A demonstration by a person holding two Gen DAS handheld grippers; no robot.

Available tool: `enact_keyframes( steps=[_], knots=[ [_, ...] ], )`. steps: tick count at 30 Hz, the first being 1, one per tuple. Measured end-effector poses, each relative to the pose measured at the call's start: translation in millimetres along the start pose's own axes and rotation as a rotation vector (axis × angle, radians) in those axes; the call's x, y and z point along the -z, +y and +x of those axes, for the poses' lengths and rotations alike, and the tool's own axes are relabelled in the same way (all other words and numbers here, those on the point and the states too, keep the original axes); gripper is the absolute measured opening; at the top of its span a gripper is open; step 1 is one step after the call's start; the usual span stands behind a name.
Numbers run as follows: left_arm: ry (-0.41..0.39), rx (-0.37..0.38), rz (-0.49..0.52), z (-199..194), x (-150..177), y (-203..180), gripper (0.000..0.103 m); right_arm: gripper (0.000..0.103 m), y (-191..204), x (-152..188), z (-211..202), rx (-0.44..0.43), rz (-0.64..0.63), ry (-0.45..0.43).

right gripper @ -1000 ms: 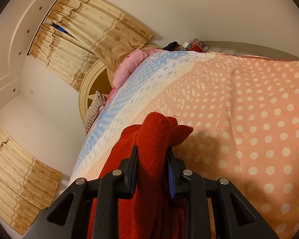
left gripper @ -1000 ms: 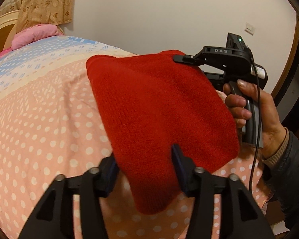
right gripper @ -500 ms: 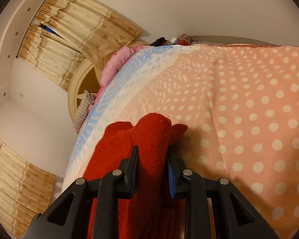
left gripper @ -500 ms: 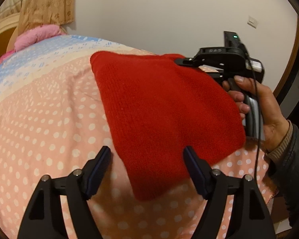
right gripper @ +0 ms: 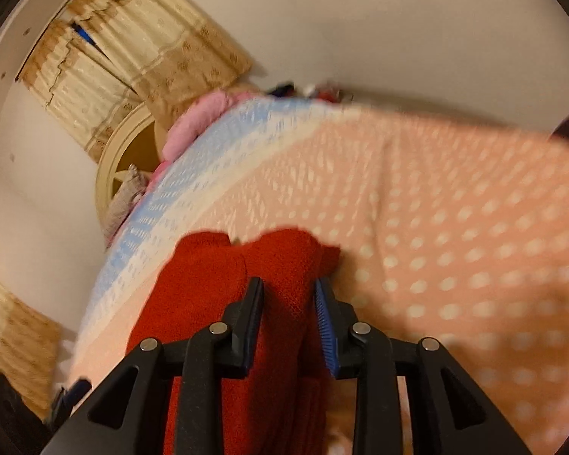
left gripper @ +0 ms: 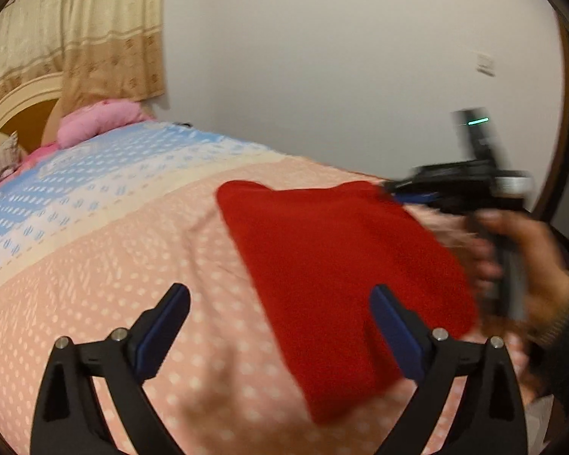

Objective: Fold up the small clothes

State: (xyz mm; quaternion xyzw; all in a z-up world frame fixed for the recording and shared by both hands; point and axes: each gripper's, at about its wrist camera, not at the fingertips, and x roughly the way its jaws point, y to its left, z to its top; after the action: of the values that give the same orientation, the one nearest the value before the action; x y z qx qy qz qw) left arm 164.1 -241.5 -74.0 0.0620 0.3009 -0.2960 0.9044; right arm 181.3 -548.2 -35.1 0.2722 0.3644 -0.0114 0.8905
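Observation:
A folded red knit garment (left gripper: 334,265) lies on the pink dotted bedspread (left gripper: 113,265). My left gripper (left gripper: 280,326) is wide open and empty, pulled back from the garment's near edge. My right gripper (right gripper: 288,303) is shut on a bunched fold of the red garment (right gripper: 280,265) at its far right corner; it also shows, blurred, in the left wrist view (left gripper: 398,189), held by a hand (left gripper: 523,261). The garment's underside is hidden.
Pink pillows (left gripper: 98,121) and a rounded cream headboard (left gripper: 15,113) lie at the bed's far end under beige curtains (left gripper: 95,30). A plain wall (left gripper: 322,57) runs behind the bed. The bed edge falls away at the right.
My left gripper let go of the garment's near edge, opened wide and drew back. My right gripper kept its hold and both views are now blurred by motion.

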Motion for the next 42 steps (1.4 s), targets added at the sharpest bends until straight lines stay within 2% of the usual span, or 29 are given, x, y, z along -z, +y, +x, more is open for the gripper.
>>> enact_keyframes(
  steps=[3,5,8,10,12,16,18,20,22,23,24,28,31,35,42],
  knots=[
    [0.027,-0.042,-0.03,23,1,13,0.098,0.03,28,4,-39,-0.031,-0.08,-0.059],
    [0.043,-0.046,-0.045,33,4,16,0.098,0.032,49,13,-53,-0.053,-0.159,-0.045],
    [0.047,-0.038,-0.056,38,10,15,0.099,0.033,70,35,-51,-0.093,-0.253,0.029],
    [0.055,-0.041,-0.062,41,14,14,0.101,0.032,74,56,-34,-0.061,-0.288,0.122],
    [0.051,-0.038,-0.092,42,20,18,0.103,0.033,69,71,-16,0.017,-0.322,0.173],
    [0.05,0.006,-0.158,36,24,23,0.103,0.033,54,76,-17,-0.024,-0.272,0.125],
    [0.057,0.019,-0.178,28,25,25,0.103,0.033,55,76,-22,-0.02,-0.279,0.126],
    [0.05,0.023,-0.192,14,26,25,0.103,0.034,60,78,-40,0.001,-0.274,0.084],
    [0.039,0.036,-0.198,-2,26,23,0.103,0.048,72,83,-54,0.043,-0.29,0.038],
    [0.02,0.044,-0.197,-14,25,20,0.103,0.06,77,87,-63,0.08,-0.303,0.013],
    [0.0,0.046,-0.188,-26,24,16,0.103,0.062,82,90,-75,0.121,-0.321,-0.021],
    [-0.085,0.025,-0.138,-60,19,4,0.103,0.063,97,106,-123,0.251,-0.408,-0.165],
    [-0.116,0.032,-0.133,-72,18,0,0.103,0.064,104,112,-145,0.265,-0.421,-0.224],
    [-0.138,0.029,-0.134,-81,18,-3,0.103,0.065,113,108,-153,0.258,-0.448,-0.251],
    [-0.148,0.022,-0.146,-82,16,-2,0.103,0.065,118,114,-155,0.238,-0.476,-0.248]
  ],
)
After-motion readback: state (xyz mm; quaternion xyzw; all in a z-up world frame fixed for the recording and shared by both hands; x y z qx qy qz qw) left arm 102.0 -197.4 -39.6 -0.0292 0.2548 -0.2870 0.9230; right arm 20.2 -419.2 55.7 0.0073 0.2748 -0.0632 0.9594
